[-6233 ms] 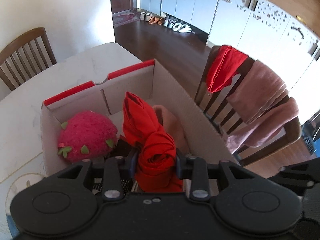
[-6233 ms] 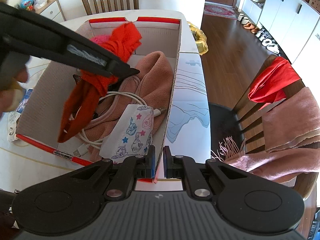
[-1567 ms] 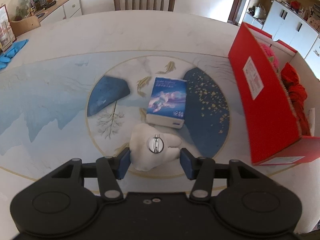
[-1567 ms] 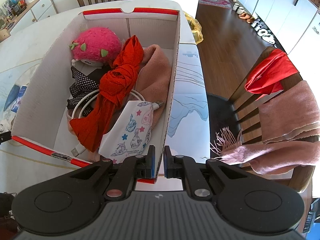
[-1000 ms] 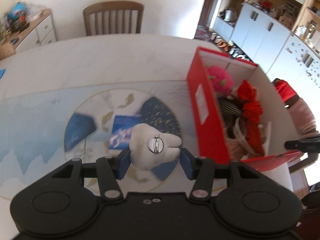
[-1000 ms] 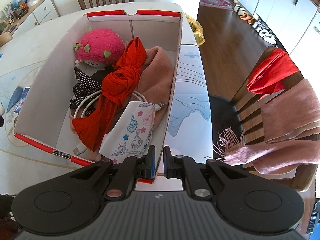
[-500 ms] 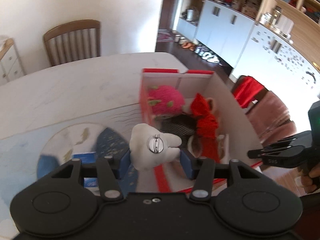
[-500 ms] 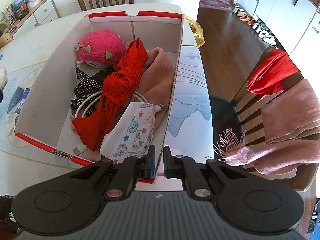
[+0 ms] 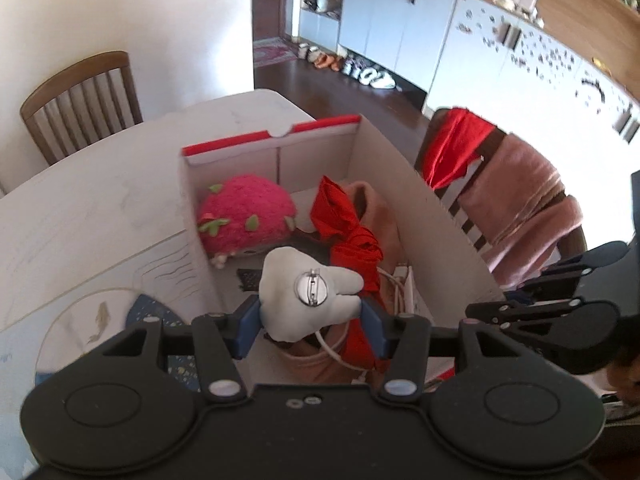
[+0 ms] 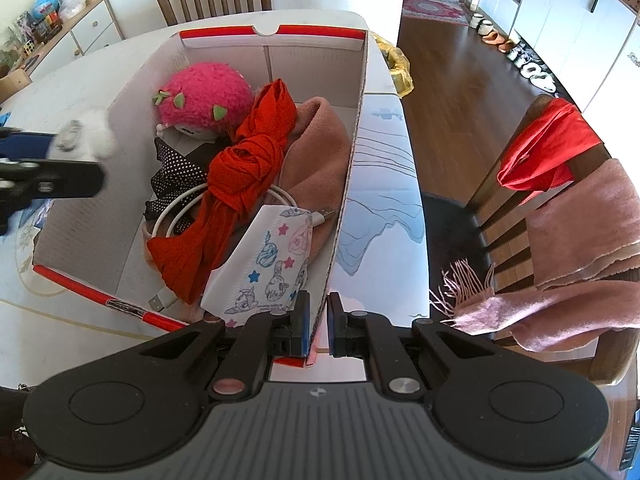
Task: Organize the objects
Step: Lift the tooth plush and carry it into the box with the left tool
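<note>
Left tool (image 9: 310,316) with white plush (image 9: 308,294) now over box (image 9: 420,208), tilted downward

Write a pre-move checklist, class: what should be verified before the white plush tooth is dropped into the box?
1. Left tongs grip the white plush tooth: ok.
2. Tooth is above the box opening: cannot tell; the right wrist view puts it near the left wall.
3. Right tongs pinch the box's wall, steadying it: ok.
4. Free room inside: not ok; red scarf, pink plush and cable crowd it.
5. Box upright: ok.
</note>
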Demonstrator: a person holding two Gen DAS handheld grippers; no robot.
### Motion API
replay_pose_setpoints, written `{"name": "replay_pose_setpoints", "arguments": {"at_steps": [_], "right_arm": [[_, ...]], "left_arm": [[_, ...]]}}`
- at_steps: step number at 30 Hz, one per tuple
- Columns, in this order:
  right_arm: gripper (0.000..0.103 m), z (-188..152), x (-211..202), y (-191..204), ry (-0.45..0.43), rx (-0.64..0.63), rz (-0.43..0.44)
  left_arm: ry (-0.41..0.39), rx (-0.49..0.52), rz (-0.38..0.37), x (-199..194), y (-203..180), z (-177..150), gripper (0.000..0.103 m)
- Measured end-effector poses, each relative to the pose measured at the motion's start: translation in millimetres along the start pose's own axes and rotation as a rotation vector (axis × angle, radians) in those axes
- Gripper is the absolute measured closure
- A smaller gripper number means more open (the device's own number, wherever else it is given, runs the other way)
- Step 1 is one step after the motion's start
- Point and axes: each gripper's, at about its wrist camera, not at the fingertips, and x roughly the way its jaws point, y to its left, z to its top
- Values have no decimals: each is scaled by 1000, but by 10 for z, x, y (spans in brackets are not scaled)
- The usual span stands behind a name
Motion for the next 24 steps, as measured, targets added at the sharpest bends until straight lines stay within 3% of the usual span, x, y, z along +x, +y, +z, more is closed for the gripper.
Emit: {"name": "replay_pose_setpoints", "arguments": {"at_steps": [24], "right_arm": [[93,0,-2,-5,-4,-15,7]], "left_arm": [[191,101,39,807,-151,53,51]]}}
